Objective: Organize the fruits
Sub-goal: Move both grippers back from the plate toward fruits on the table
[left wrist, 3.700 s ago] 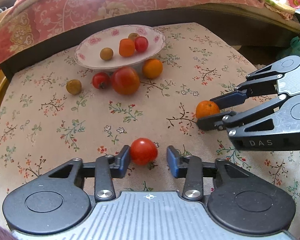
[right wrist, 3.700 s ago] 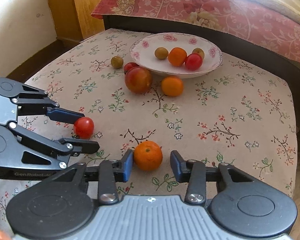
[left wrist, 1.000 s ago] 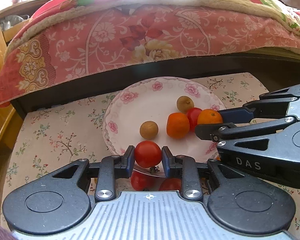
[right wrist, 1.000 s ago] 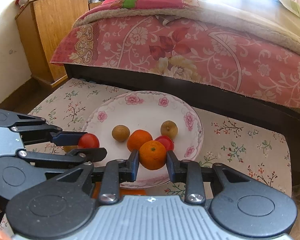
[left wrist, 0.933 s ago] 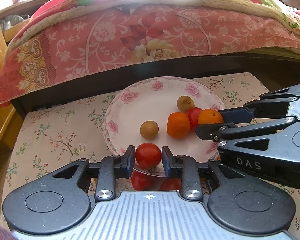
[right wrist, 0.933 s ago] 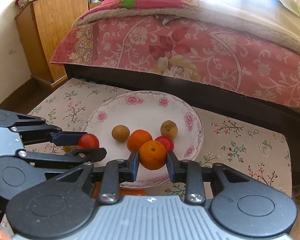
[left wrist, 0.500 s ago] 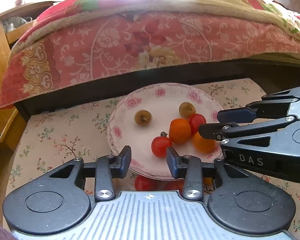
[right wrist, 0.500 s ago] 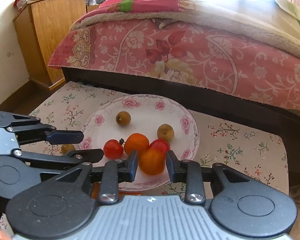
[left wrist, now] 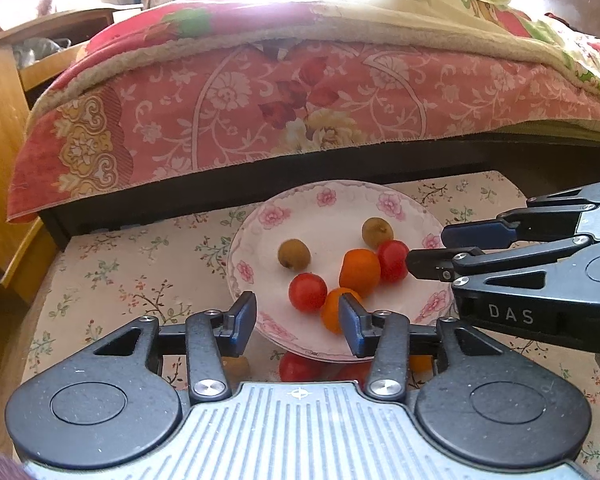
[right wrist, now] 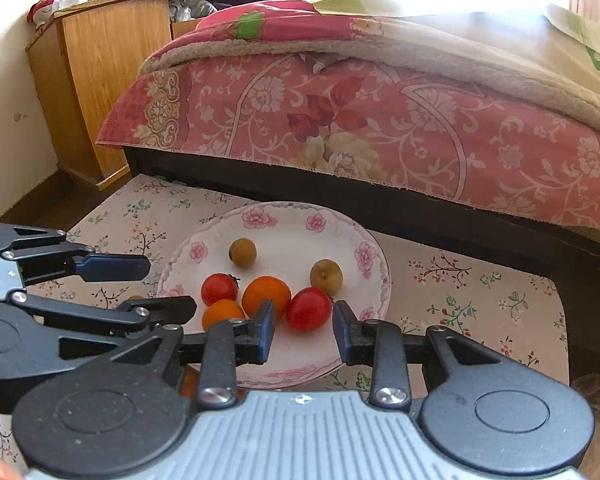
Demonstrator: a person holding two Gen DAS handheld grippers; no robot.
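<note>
A white floral plate (left wrist: 324,200) (right wrist: 260,216) holds two red tomatoes, two oranges and two brown fruits. The tomato (left wrist: 308,292) (right wrist: 219,289) and the small orange (left wrist: 334,307) (right wrist: 222,314) lie side by side at the plate's near part. My left gripper (left wrist: 298,322) (right wrist: 168,286) hovers over the near rim. Its jaws are opening and nothing is between them. My right gripper (right wrist: 304,332) (left wrist: 428,250) stands with a narrow gap and grips nothing. A second red tomato (right wrist: 309,308) lies on the plate just beyond its tips.
The plate rests on a table with a floral cloth (left wrist: 140,264). More fruit shows under the plate's near rim: a red tomato (left wrist: 300,366), a brown fruit (left wrist: 236,364) and an orange (left wrist: 420,362). A bed with a pink blanket (left wrist: 300,92) borders the far side, a wooden cabinet (right wrist: 100,60) the left.
The left gripper opened and let the tomato go onto the plate. The small orange left the right gripper and now lies on the plate. One brown fruit rolled farther back.
</note>
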